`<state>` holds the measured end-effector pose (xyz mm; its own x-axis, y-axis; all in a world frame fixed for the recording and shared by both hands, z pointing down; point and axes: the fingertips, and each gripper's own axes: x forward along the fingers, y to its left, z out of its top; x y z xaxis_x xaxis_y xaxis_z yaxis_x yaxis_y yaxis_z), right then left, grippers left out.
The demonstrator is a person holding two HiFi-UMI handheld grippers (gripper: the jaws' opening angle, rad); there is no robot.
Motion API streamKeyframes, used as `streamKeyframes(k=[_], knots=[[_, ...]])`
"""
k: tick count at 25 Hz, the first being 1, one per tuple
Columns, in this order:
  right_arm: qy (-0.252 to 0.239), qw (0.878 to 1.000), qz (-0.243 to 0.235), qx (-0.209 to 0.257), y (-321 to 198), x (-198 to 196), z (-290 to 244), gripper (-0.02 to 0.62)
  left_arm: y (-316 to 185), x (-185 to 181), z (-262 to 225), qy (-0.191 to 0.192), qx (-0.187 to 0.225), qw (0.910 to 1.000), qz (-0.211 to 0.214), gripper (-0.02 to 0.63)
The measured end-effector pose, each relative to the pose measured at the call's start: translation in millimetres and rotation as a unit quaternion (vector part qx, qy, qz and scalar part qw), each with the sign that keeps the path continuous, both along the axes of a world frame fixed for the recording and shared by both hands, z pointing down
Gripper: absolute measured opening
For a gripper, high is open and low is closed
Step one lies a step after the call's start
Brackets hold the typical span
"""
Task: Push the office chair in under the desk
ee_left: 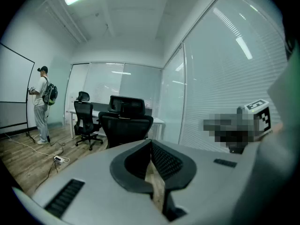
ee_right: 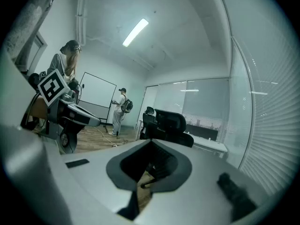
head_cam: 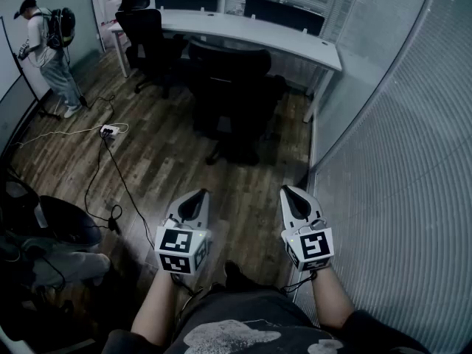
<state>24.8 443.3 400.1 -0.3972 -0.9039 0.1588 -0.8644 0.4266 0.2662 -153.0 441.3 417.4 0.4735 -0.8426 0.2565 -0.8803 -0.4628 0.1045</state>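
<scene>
No legible text anywhere.

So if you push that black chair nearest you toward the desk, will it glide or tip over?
It would probably glide: the chair seems to stand on a wheeled base, on a smooth wooden floor. Pushed high on its tall backrest, it might swivel or lean instead of heading straight for the desk. It looks bulky, so likely heavy to lift.
</scene>
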Motion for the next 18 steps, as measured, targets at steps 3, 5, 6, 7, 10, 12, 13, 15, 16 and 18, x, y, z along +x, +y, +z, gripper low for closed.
streamKeyframes(k=[3, 5, 6, 7, 10, 12, 13, 15, 16, 18], knots=[[-0.009, 1.000, 0.002, -0.001, 3, -1, 2, 0.023, 3, 1, 2, -0.005, 0.001, 1.0000, 0.004, 0.015], [-0.013, 1.000, 0.001, -0.002, 5, -2, 2, 0.023, 5, 2, 3, -0.006, 0.001, 1.0000, 0.005, 0.015], [-0.013, 1.000, 0.001, -0.002, 5, -3, 2, 0.023, 6, 2, 2, -0.006, 0.001, 1.0000, 0.005, 0.015], [-0.012, 1.000, 0.001, -0.001, 6, -3, 1, 0.023, 6, 3, 2, -0.004, 0.002, 1.0000, 0.006, 0.015], [-0.010, 1.000, 0.002, 0.004, 8, -4, -3, 0.023, 7, 4, -1, -0.005, 0.005, 0.9999, 0.009, 0.015], [-0.010, 1.000, 0.004, 0.006, 6, -4, -5, 0.023, 6, 3, -3, -0.007, 0.009, 0.9999, 0.009, 0.015], [-0.010, 1.000, 0.003, 0.006, 5, -4, -5, 0.023, 5, 3, -4, -0.008, 0.011, 0.9999, 0.008, 0.015], [-0.015, 1.000, -0.006, 0.003, 4, -6, -4, 0.023, 2, 0, -4, -0.009, 0.012, 0.9999, 0.004, 0.015], [-0.019, 1.000, -0.013, 0.000, 4, -8, -3, 0.023, 1, -1, -3, -0.010, 0.012, 0.9999, 0.002, 0.015], [-0.024, 0.999, -0.026, -0.005, 8, -13, -2, 0.023, 1, -5, -2, -0.011, 0.009, 0.9999, -0.005, 0.015]])
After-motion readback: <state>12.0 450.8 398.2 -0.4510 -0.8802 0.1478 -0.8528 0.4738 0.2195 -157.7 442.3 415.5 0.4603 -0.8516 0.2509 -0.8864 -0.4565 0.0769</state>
